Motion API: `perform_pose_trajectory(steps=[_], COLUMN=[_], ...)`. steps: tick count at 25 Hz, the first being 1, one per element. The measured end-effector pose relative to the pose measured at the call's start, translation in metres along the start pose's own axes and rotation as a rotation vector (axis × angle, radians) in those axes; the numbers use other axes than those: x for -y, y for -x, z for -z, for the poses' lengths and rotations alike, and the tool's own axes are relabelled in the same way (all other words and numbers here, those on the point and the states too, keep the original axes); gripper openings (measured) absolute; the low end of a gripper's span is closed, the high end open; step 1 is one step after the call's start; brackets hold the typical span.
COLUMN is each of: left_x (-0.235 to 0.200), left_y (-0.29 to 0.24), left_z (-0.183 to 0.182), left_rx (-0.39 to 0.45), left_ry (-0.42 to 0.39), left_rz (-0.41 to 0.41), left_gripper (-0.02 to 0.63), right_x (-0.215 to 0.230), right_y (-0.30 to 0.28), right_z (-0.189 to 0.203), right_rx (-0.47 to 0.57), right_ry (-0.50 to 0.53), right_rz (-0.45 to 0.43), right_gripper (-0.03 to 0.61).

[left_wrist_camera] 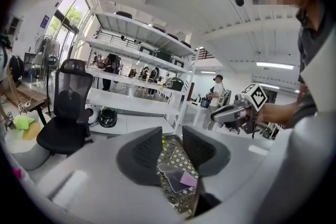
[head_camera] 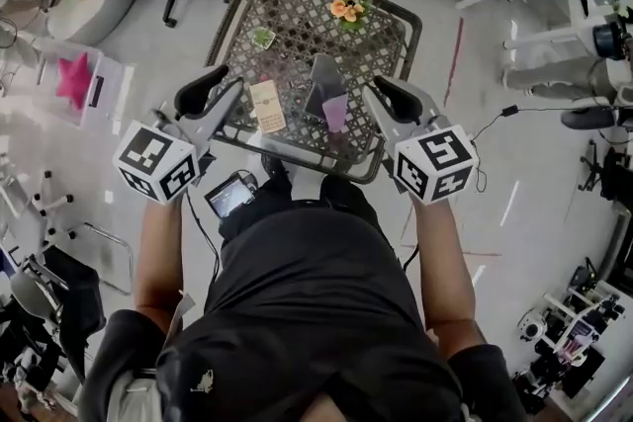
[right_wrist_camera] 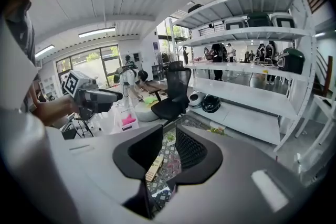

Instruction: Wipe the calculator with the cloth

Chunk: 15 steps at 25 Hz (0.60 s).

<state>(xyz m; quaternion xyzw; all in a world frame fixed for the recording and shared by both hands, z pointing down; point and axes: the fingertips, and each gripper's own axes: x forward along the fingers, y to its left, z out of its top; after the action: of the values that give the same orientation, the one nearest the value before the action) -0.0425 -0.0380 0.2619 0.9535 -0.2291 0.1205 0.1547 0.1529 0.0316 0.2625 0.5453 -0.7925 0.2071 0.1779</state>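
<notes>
I judge nothing is wiped yet: both tools hang over the near edge of the lattice table (head_camera: 297,15), touching nothing. My left gripper (head_camera: 220,86) has its jaws spread and empty. My right gripper (head_camera: 384,94) is narrowly parted, also empty. The beige calculator (head_camera: 267,106) lies at seven o'clock from the table's middle. The purple cloth (head_camera: 334,113) lies at five o'clock on a dark flat sheet (head_camera: 322,79), apart from the calculator. Left to do: take the cloth, then rub the calculator. No writing is legible.
</notes>
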Motion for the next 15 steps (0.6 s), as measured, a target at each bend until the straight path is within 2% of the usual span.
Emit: perform_pose_trajectory(steps=[6, 15], left_x=[0.003, -0.016], left_y=[-0.001, 0.013], left_z=[0.012, 0.057], left_rx=[-0.002, -0.041], left_ry=[0.043, 0.139], left_rz=[-0.043, -0.151], left_gripper=[0.179, 0.179], right_x=[0.016, 0.036], right_y=[-0.037, -0.109], right_z=[0.054, 0.15], right_rx=[-0.119, -0.318], right_ry=[-0.03, -0.02], right_rz=[-0.057, -0.145], right_gripper=[0.087, 0.164])
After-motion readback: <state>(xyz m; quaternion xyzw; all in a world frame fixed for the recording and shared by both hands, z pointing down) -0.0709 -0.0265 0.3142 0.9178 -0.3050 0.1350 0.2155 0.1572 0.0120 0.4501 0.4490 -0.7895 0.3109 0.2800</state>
